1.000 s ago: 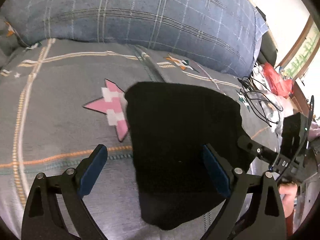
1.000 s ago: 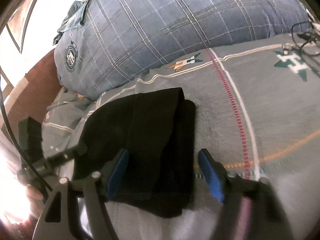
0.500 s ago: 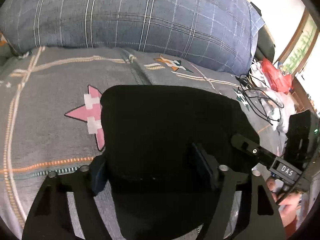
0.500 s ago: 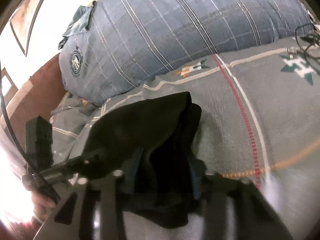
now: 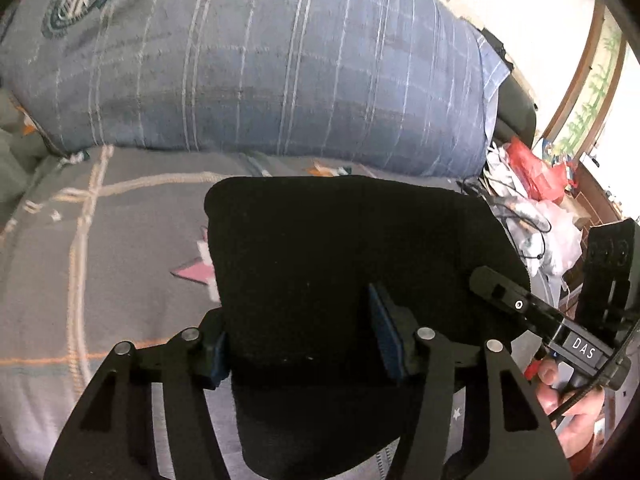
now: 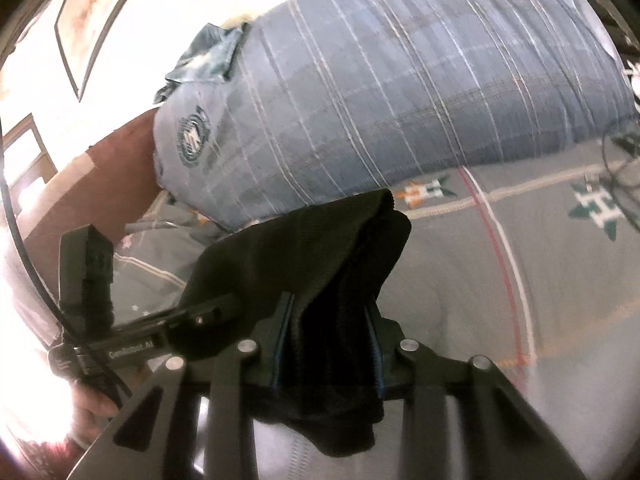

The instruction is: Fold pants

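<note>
Black pants gripped at both ends above the bed.
The left hand-held gripper is closing on one edge of the folded pants; the right hand-held gripper, also narrowing, pinches the other.

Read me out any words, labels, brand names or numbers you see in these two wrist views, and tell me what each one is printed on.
"DAS": white letters on a small label on the black right gripper, seen in the left wrist view.
"GenRobot.AI": white print, slightly blurred, on the black left gripper, seen in the right wrist view.
Round dark crest on the blue plaid pillow: any lettering too blurred to read.
Nothing readable on the black folded pants.
</note>
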The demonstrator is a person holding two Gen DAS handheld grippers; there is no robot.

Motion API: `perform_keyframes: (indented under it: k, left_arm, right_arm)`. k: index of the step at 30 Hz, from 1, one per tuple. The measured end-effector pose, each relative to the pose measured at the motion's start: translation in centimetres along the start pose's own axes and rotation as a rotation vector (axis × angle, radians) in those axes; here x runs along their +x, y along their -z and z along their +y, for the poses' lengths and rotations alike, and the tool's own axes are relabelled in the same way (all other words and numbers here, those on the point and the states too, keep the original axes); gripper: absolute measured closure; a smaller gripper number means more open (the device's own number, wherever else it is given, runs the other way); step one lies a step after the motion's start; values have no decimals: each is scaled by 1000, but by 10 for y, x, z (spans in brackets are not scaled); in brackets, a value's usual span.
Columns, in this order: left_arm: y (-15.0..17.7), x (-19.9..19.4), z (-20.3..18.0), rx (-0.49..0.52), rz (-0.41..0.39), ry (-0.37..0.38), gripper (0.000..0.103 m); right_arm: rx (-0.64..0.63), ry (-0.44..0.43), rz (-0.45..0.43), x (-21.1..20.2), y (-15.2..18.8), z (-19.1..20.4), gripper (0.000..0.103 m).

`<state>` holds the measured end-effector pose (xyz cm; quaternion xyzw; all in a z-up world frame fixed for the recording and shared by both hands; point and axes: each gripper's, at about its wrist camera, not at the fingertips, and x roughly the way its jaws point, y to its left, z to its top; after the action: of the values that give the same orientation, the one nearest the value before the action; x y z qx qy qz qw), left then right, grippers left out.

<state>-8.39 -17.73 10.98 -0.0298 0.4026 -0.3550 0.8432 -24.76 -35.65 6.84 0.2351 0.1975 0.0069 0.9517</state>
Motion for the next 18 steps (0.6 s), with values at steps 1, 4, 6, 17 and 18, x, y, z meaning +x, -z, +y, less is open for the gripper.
perform_keyframes:
  k: [1,4,6,17,18]
  left_arm:
    - [-3,-4,2,2,-8,-11,45]
    - [-10,-18,13,4,-33,-49,45]
    - [-14,-25,22,3,-44,-71,45]
    - [-31,-43,79,-30,-84,-165,45]
    - [-32,-43,84,-36,-84,-171,45]
  right_arm:
    - [-4,-7,-5,1,-3,5,71]
    - [-13,-28,-13,10,-9,20,71]
    - [-17,-47,-12,18,-13,30,71]
    - [-55,-108,20,74,-29,81,71]
    - [-55,-113,26,79,-30,84,71]
